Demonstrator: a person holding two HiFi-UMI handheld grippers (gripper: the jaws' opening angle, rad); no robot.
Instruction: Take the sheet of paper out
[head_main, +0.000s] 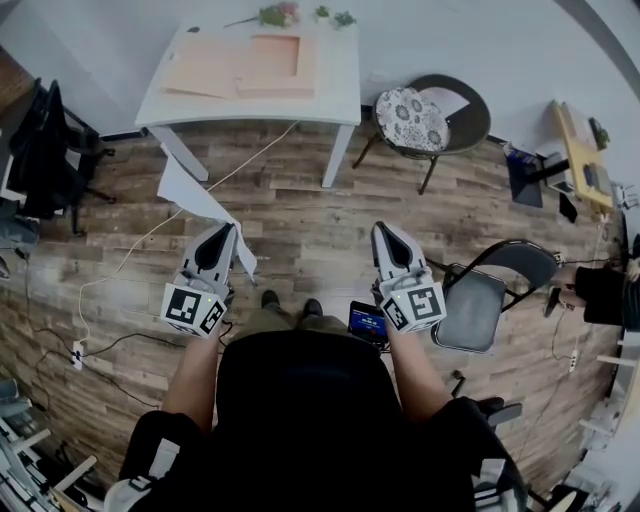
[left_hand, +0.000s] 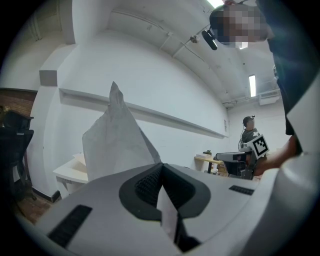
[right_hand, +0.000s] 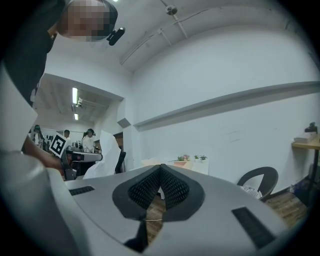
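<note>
Paper sheet (head_main: 190, 190) is clamped at one corner between the left gripper's (head_main: 231, 229) jaws, which are pressed fully together on it. The sheet extends forward and to the left of the jaw tips and is clear of the wooden floor (head_main: 300, 215). In the left gripper view, the sheet (left_hand: 117, 137) rises above the left gripper (left_hand: 161, 167) to a creased peak, and a narrow strip of it shows between the pads.

The right gripper (head_main: 382, 228) is level beside the left one, well apart from the sheet. Its jaws (right_hand: 160, 167) are closed tip to tip with nothing between them.

Well ahead of both grippers stands a white table (head_main: 340, 85) carrying pink boards (head_main: 245, 65). A round chair with a patterned cushion (head_main: 412, 118) stands ahead and right of the right gripper. A black folding chair (head_main: 470, 305) stands near its right side.
</note>
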